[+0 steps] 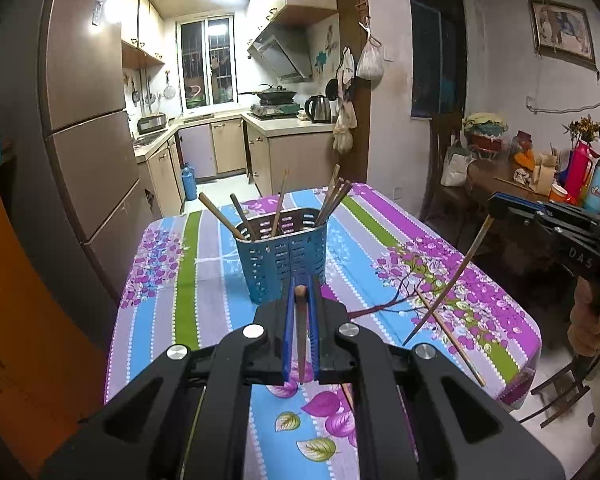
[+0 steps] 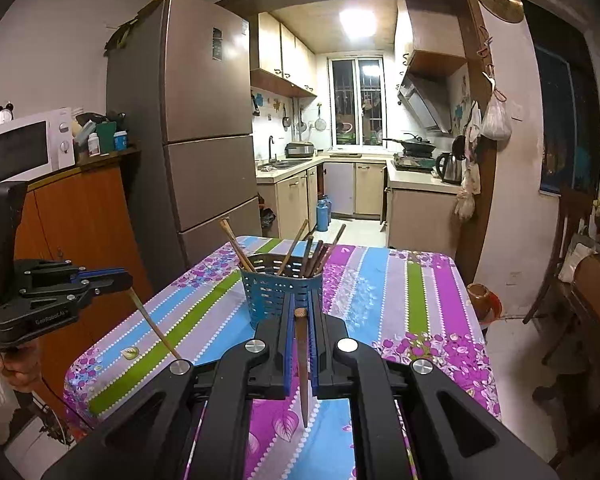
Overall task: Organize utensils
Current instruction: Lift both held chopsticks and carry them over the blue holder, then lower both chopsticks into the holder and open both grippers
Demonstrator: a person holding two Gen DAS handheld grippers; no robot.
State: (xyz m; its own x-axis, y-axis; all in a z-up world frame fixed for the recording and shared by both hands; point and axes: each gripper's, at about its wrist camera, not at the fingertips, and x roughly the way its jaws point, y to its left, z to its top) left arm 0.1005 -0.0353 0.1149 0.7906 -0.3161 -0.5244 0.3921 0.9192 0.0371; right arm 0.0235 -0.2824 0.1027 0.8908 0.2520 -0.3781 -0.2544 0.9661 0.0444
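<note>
A blue slotted utensil holder (image 1: 282, 256) (image 2: 282, 288) stands mid-table with several wooden chopsticks upright in it. My left gripper (image 1: 300, 282) is shut on a brown chopstick (image 1: 301, 328) that hangs tip-down between its blue pads, just short of the holder. The right wrist view shows this left gripper (image 2: 126, 278) at the left, its chopstick (image 2: 154, 324) slanting down toward the cloth. My right gripper (image 2: 302, 302) is shut on another chopstick (image 2: 302, 364), also near the holder. From the left wrist view that right gripper (image 1: 494, 205) is at the right with its chopstick (image 1: 448, 276) dangling. One loose chopstick (image 1: 450, 336) lies on the cloth.
The table (image 1: 204, 264) wears a striped floral cloth. A tall fridge (image 2: 208, 128) stands left of it, with a microwave (image 2: 24, 148) on an orange cabinet. A wooden side table (image 1: 500, 176) full of bottles and a chair (image 1: 444, 160) crowd the right side.
</note>
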